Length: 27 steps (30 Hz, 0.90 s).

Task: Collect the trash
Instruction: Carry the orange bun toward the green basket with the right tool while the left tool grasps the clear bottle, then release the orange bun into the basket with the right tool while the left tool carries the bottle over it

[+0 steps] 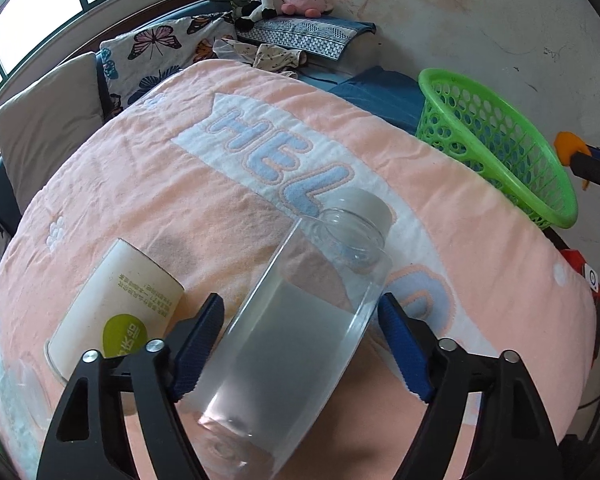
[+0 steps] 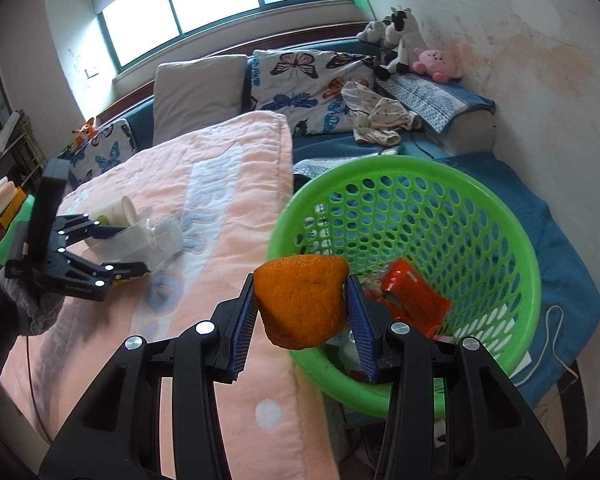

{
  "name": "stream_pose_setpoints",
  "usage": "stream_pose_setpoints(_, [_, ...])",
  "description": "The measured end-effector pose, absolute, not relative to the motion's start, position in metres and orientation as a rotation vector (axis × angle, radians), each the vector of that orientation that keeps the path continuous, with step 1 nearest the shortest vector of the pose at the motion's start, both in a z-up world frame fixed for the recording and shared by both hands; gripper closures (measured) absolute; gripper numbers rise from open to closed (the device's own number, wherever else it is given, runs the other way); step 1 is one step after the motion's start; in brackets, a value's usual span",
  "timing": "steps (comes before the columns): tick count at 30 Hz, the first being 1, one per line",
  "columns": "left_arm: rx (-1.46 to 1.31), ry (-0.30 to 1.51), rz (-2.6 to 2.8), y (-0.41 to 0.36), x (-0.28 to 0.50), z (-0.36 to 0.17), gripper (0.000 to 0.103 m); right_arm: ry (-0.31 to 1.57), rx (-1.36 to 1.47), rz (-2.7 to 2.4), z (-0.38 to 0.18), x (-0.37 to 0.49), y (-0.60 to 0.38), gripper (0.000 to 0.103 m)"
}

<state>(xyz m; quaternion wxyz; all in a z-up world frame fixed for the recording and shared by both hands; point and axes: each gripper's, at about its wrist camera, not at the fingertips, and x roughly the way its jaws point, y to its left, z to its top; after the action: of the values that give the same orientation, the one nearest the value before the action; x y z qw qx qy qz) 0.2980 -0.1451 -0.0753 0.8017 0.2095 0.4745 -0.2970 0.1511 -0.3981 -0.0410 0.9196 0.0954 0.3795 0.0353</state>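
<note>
Orange peel [image 2: 302, 302] pinched by right gripper [image 2: 305, 312], left gripper [image 1: 300, 344] wide around clear bottle [image 1: 300, 320], pink blanket [image 1: 160, 200], green basket [image 2: 500, 220].

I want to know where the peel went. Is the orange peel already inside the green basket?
No. The orange peel is clamped in the right gripper, just outside the green basket rim.
</note>
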Motion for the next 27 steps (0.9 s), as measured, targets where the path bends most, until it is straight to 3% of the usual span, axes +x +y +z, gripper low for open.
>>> stream_pose_setpoints(27, [0.367, 0.995, -0.546, -0.157, 0.285, -0.078, 0.043, 0.835, 0.246, -0.021, -0.066, 0.157, -0.433, 0.059])
